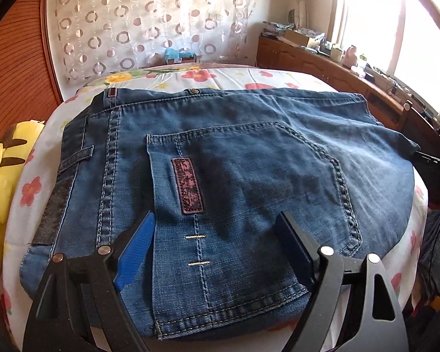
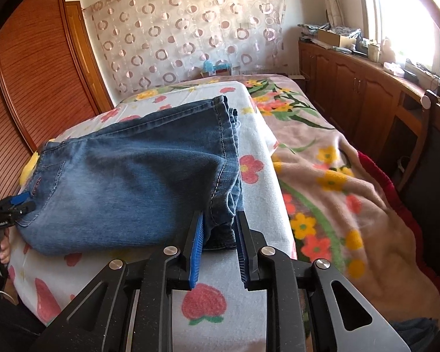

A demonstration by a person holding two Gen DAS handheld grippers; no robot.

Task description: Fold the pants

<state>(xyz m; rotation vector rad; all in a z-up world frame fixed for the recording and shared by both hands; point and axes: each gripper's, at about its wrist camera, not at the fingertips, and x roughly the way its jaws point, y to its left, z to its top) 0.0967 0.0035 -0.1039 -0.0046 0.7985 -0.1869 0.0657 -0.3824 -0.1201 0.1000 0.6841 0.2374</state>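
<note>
Left fingers (image 1: pixel 217 249) apart, right fingers (image 2: pixel 218 249) astride folded jeans (image 2: pixel 132 173) on flowered bedspread (image 2: pixel 258 152).

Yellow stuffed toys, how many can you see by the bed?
1. The yellow stuffed toy sits at the bed's left edge beside the jeans. Others may be hidden behind the bed.

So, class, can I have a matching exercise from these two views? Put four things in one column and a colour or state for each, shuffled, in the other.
Things:
1. left claw
2. right claw
3. plush toy
4. pocket patch

Descriptions:
a. maroon
b. yellow
c. spread wide over the jeans
d. flanking the hem

Pairs: 1-c, 2-d, 3-b, 4-a
</note>
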